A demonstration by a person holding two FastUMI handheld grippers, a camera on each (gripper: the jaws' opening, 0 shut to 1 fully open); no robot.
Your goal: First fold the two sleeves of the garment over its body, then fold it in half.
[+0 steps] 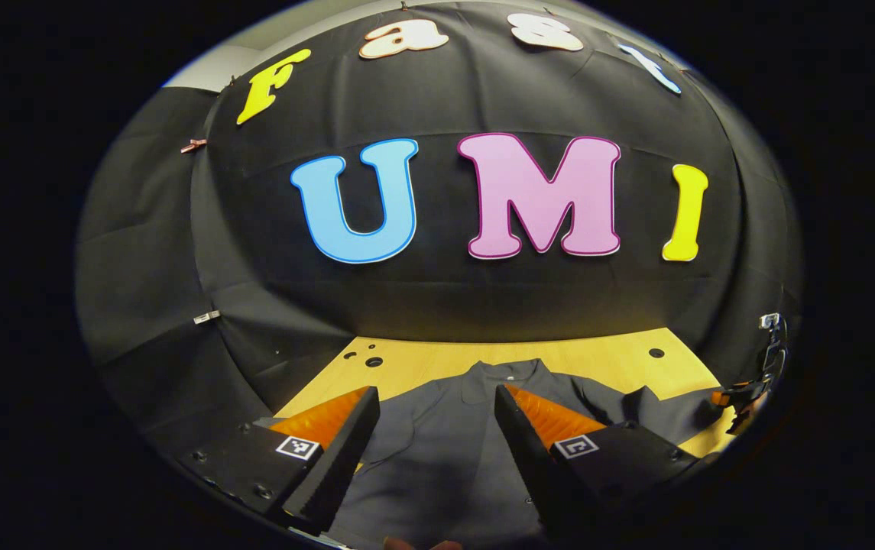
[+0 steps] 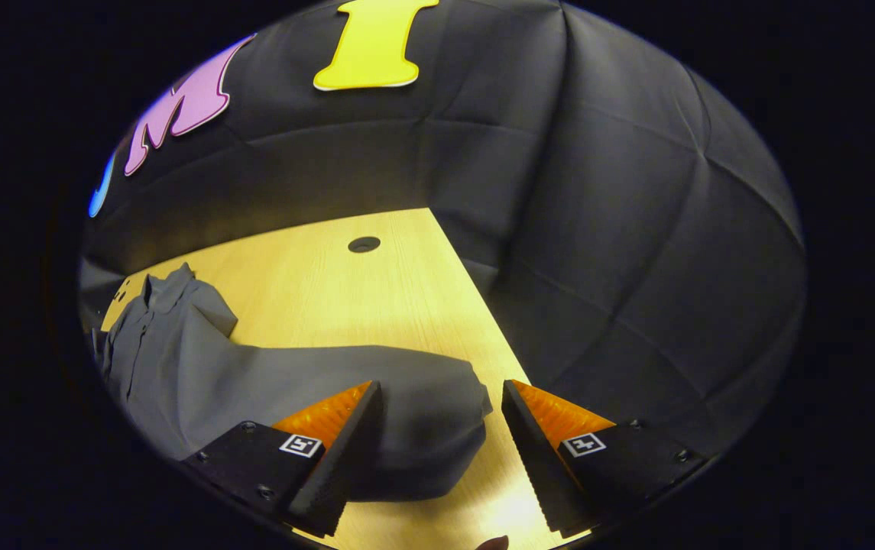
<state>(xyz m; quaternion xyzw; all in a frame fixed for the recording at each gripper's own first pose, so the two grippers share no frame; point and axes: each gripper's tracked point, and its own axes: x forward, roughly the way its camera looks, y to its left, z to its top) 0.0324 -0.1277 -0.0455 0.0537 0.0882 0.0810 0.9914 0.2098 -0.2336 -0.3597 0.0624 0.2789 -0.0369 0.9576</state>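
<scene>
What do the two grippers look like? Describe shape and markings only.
The left gripper and right gripper match. Each has two wedge-shaped fingers tapering to a tip, with toothed inner edges and ribbed sloping faces. Each finger's base block carries a square black-and-white marker and small screws.
</scene>
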